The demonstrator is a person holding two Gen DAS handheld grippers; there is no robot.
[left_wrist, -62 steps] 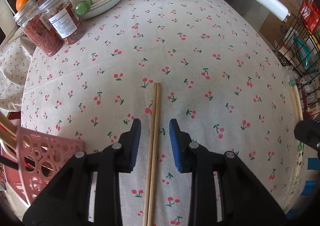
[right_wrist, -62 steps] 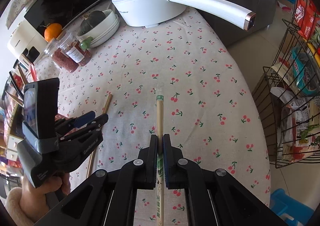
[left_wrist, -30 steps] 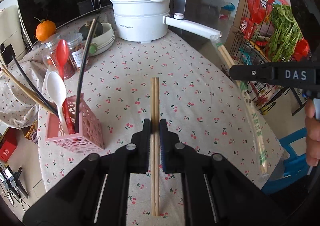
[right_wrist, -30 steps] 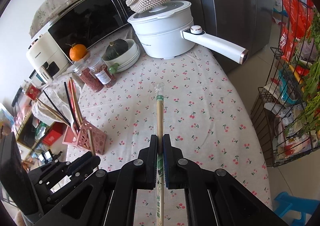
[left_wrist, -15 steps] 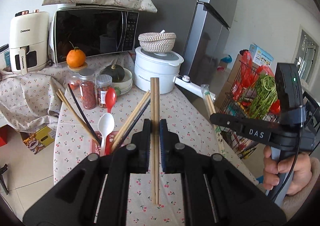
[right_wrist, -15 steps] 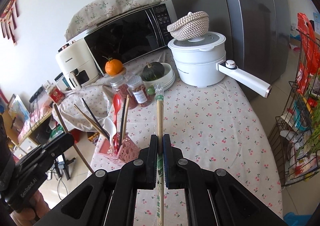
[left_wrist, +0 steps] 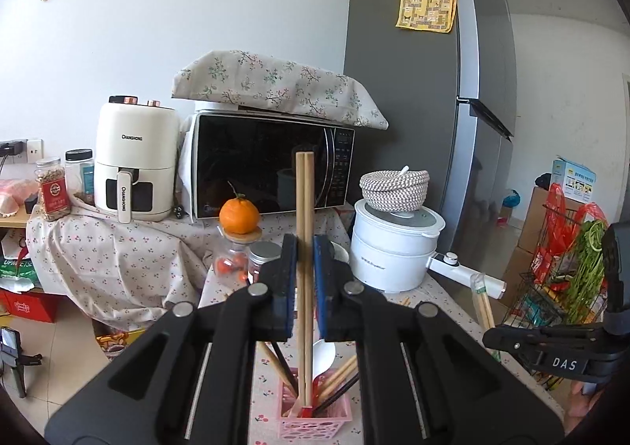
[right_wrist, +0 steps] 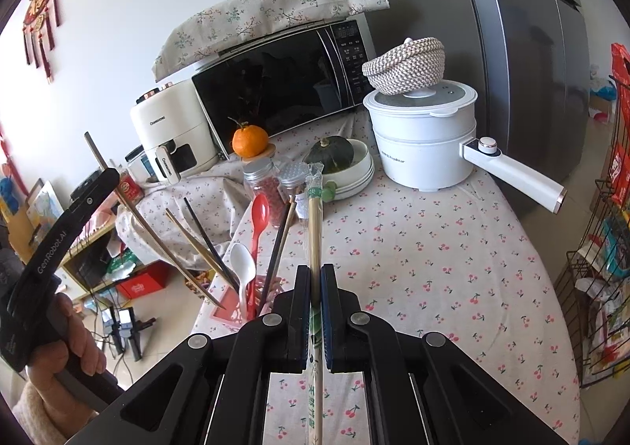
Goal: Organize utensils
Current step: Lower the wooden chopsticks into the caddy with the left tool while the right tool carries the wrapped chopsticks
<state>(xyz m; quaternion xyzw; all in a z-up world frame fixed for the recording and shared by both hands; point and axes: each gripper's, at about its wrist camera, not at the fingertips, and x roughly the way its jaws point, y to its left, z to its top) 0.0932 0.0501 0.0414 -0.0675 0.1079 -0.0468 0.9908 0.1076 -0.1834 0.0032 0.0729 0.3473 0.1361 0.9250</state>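
My left gripper (left_wrist: 304,242) is shut on a pair of bare wooden chopsticks (left_wrist: 304,209), held upright with their lower ends in the pink perforated utensil holder (left_wrist: 315,419). The holder (right_wrist: 232,313) has several chopsticks, a white spoon (right_wrist: 242,268) and a red spoon (right_wrist: 260,215) in it. My right gripper (right_wrist: 315,274) is shut on a plastic-wrapped pair of chopsticks (right_wrist: 315,224), held above the table to the right of the holder. These also show at the right in the left wrist view (left_wrist: 482,303).
The cherry-print tablecloth (right_wrist: 433,256) bears a white electric pot (right_wrist: 423,134) with a long handle, a bowl with a green squash (right_wrist: 330,156), two jars (right_wrist: 264,181) and an orange (right_wrist: 250,140). A microwave (left_wrist: 267,173) and air fryer (left_wrist: 136,165) stand behind. A wire rack (right_wrist: 606,248) is on the right.
My left gripper has tipped the bare chopsticks upright and lowered their ends into the pink holder. My right gripper still holds the wrapped chopsticks and has tilted up a little.
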